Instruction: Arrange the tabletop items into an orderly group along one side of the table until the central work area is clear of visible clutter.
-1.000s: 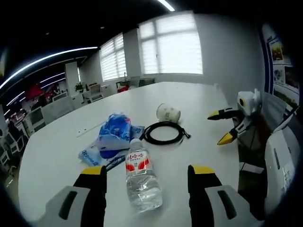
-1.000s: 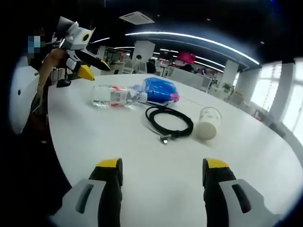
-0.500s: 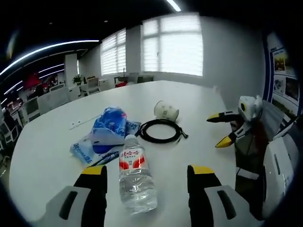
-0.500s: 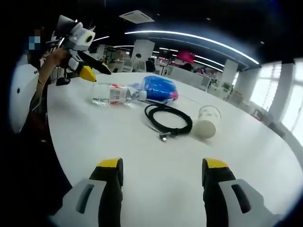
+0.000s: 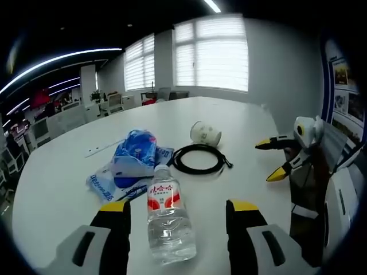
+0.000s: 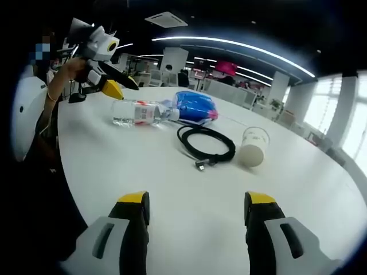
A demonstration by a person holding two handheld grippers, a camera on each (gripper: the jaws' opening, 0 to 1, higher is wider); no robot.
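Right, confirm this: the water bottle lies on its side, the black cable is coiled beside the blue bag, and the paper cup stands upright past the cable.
One thing is wrong: the paper cup is not upright; it lies on its side, as the right gripper view shows. The rest holds: the water bottle lies on its side, and the black cable is coiled beside the blue bag.

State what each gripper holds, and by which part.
Nothing: the left gripper and right gripper are open and empty; the water bottle lies untouched between the left jaws.

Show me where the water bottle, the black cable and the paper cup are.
water bottle point(image 5: 166, 220), left gripper view, on its clear body.
black cable point(image 6: 206, 146), right gripper view, on the coil.
paper cup point(image 6: 252, 148), right gripper view, on its side wall.
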